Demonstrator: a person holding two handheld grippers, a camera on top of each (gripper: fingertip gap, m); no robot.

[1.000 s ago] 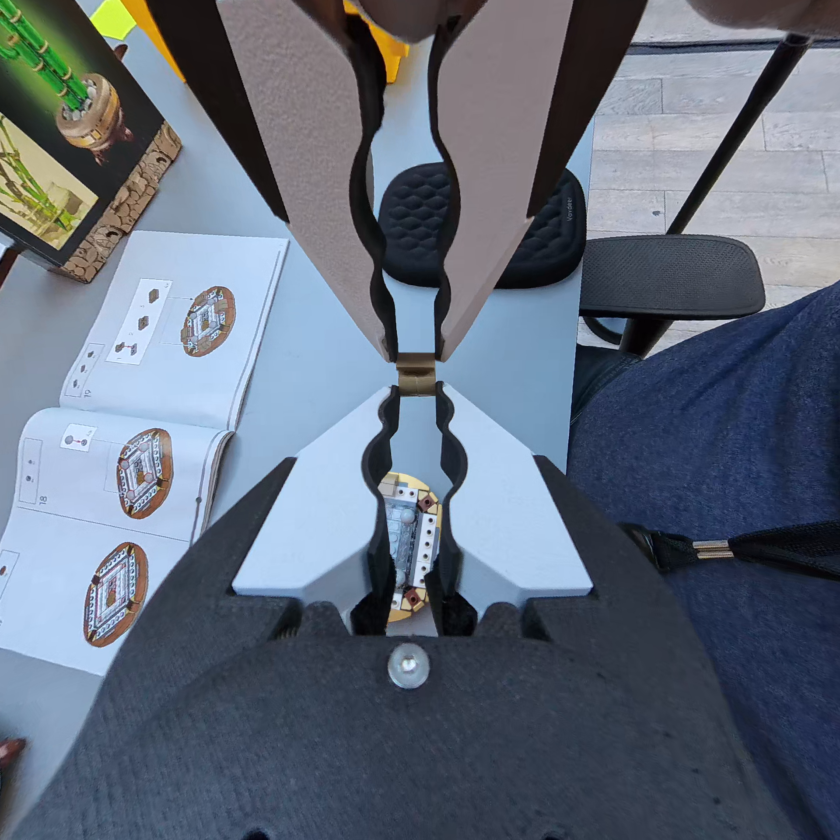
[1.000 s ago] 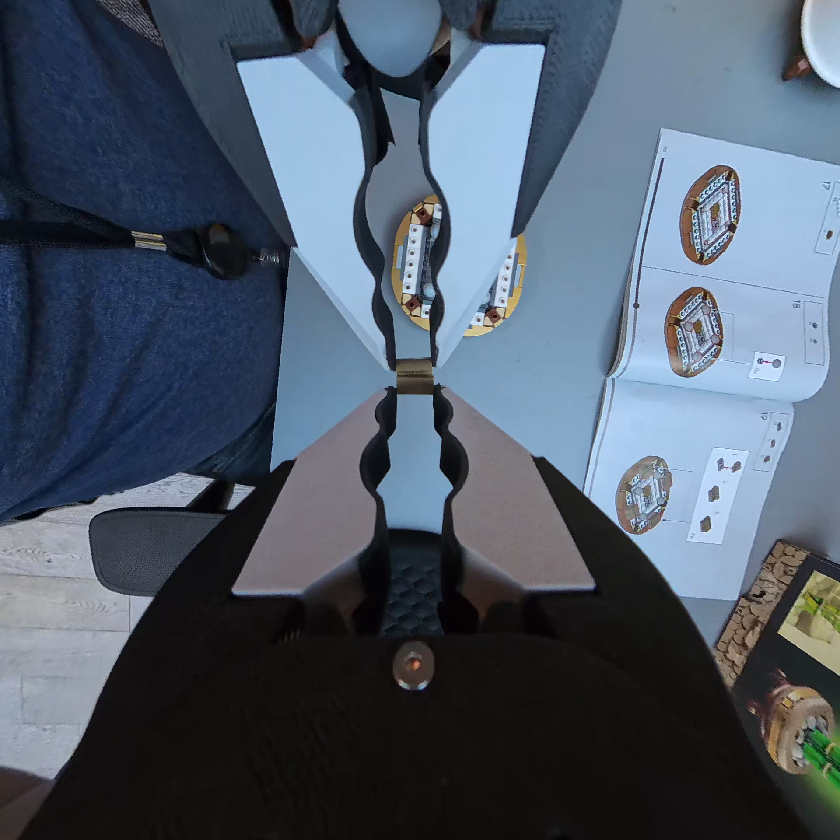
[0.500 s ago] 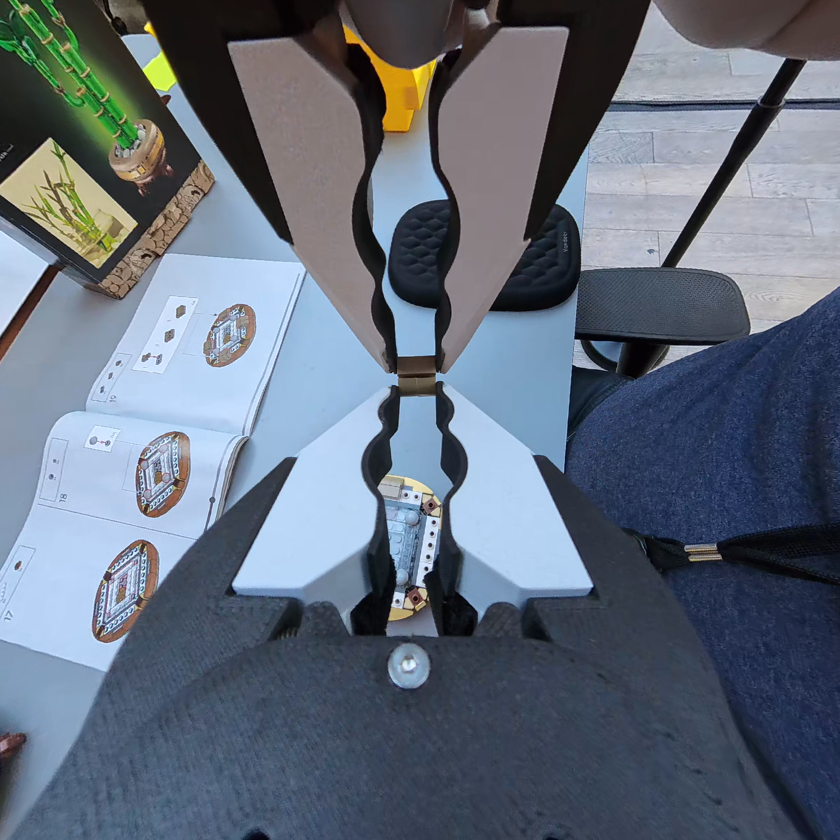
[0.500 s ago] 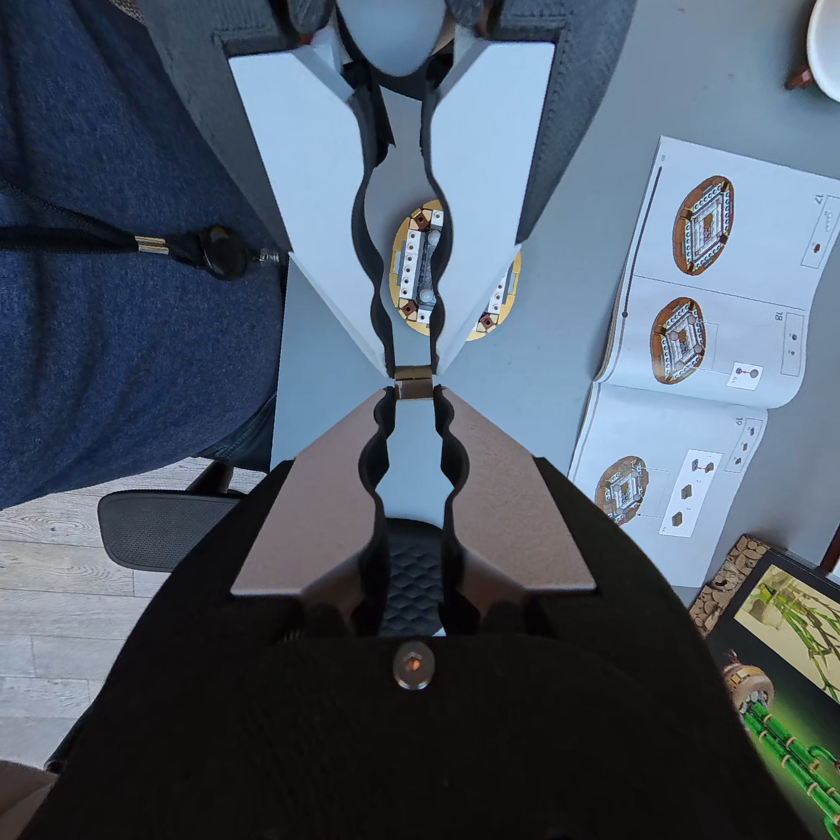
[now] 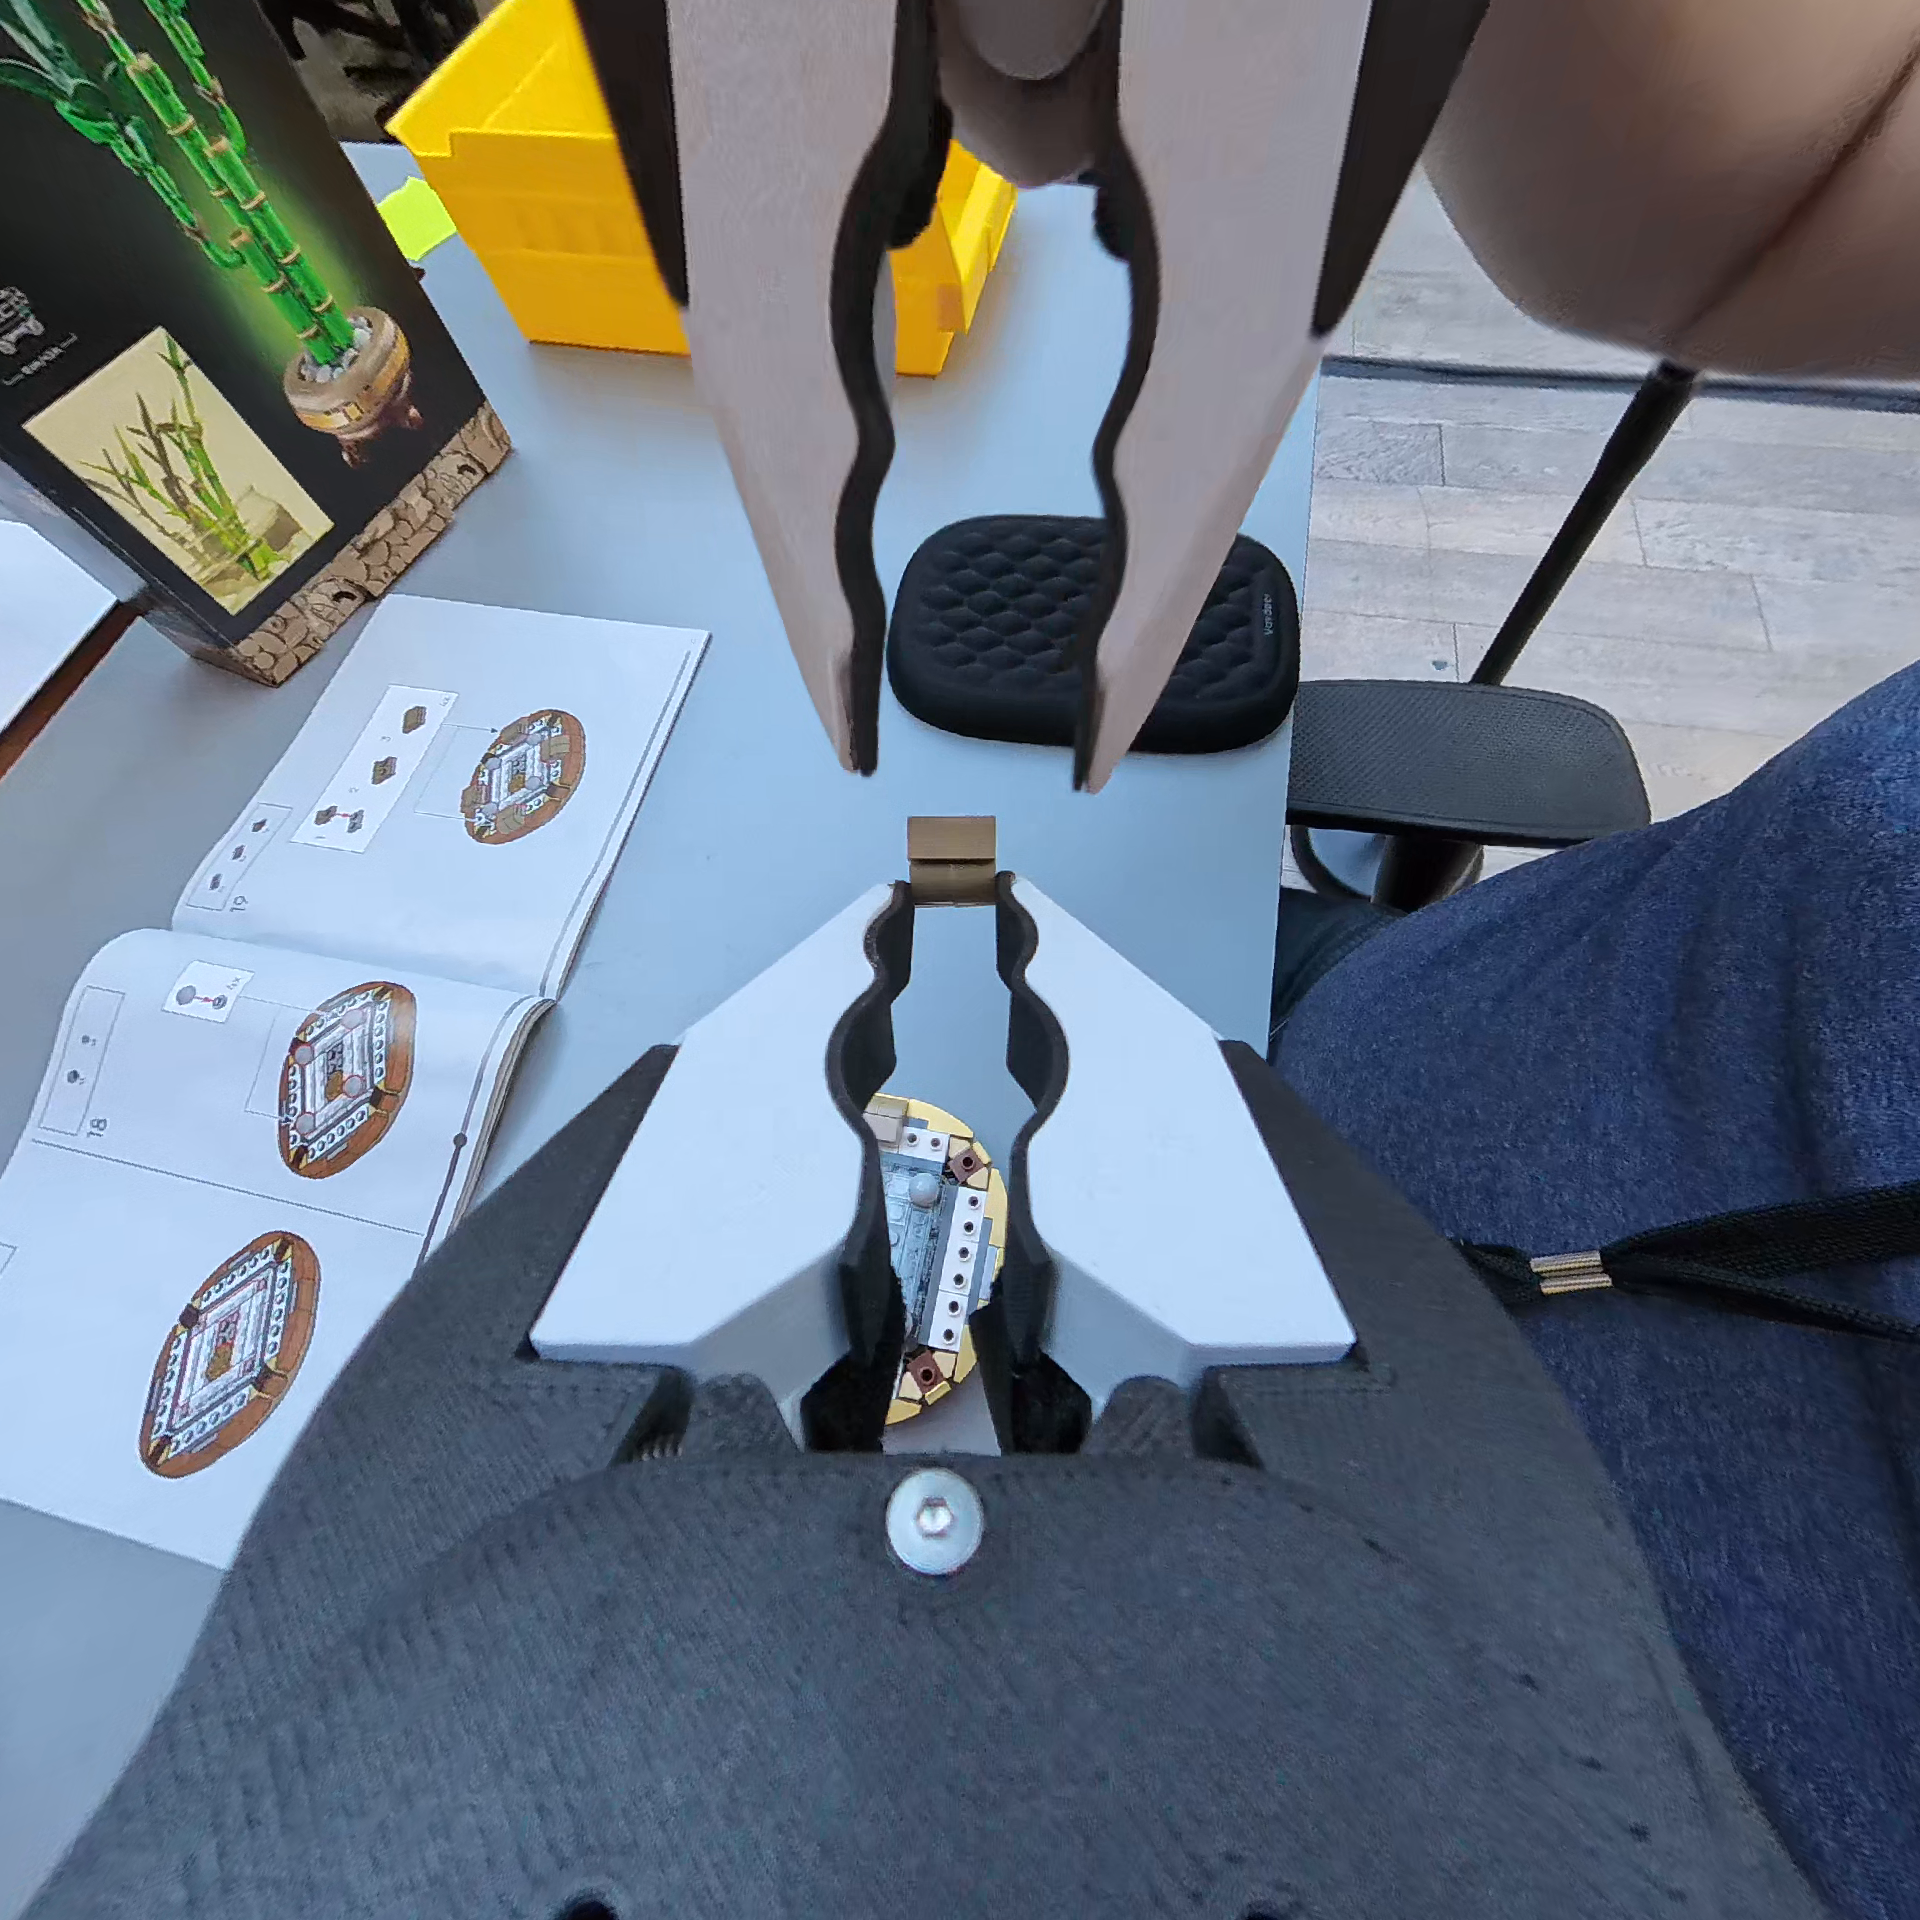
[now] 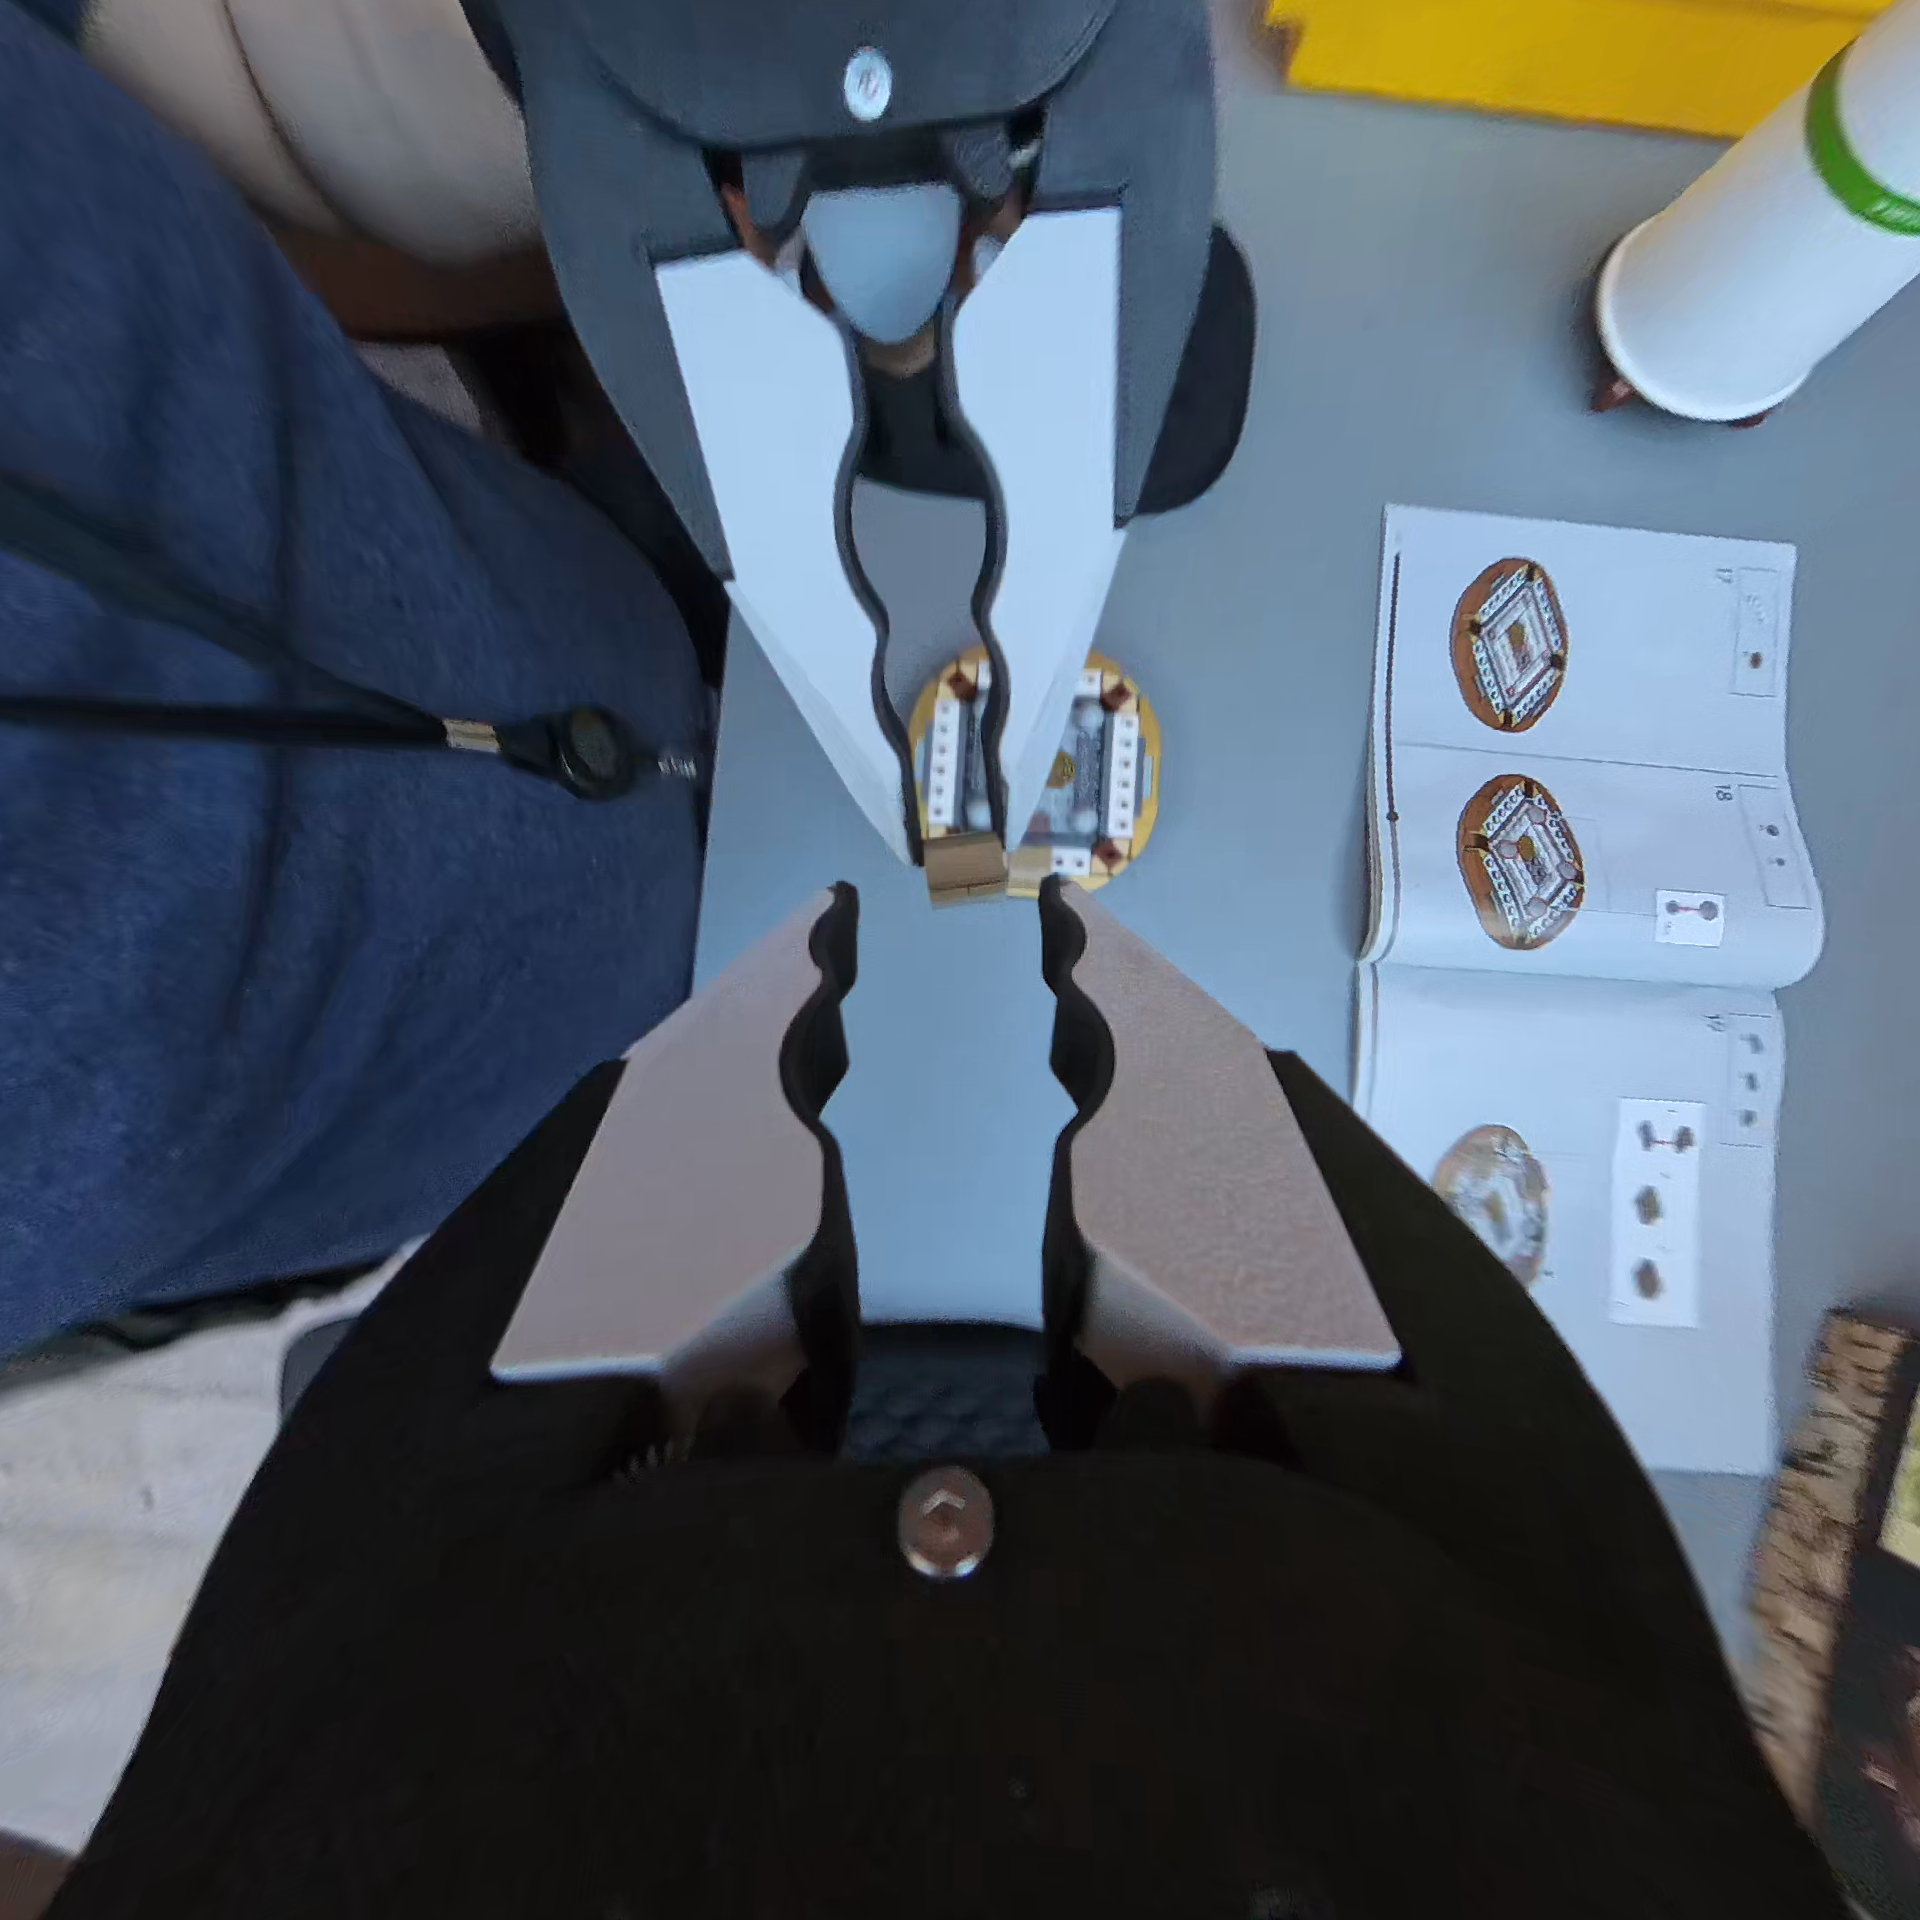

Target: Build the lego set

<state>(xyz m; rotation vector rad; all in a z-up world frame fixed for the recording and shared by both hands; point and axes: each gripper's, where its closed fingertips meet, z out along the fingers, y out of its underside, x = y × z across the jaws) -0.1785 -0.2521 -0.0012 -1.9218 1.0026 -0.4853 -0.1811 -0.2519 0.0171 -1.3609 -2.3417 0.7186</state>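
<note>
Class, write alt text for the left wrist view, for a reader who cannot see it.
The left tongs, pale blue, pinch a small tan Lego piece at their tips, while the beige right tongs hang open just beyond it. Below, on the grey table, lie a round Lego base, an open instruction booklet and a black wrist pad.

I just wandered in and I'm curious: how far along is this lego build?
Early, it seems. Done: a round tan base with white and grey bricks sits on the table. In hand: the left gripper pinches a small brown piece, while the right gripper is open. Left: adding that piece; the bamboo stalks pictured on the box aren't built.
</note>
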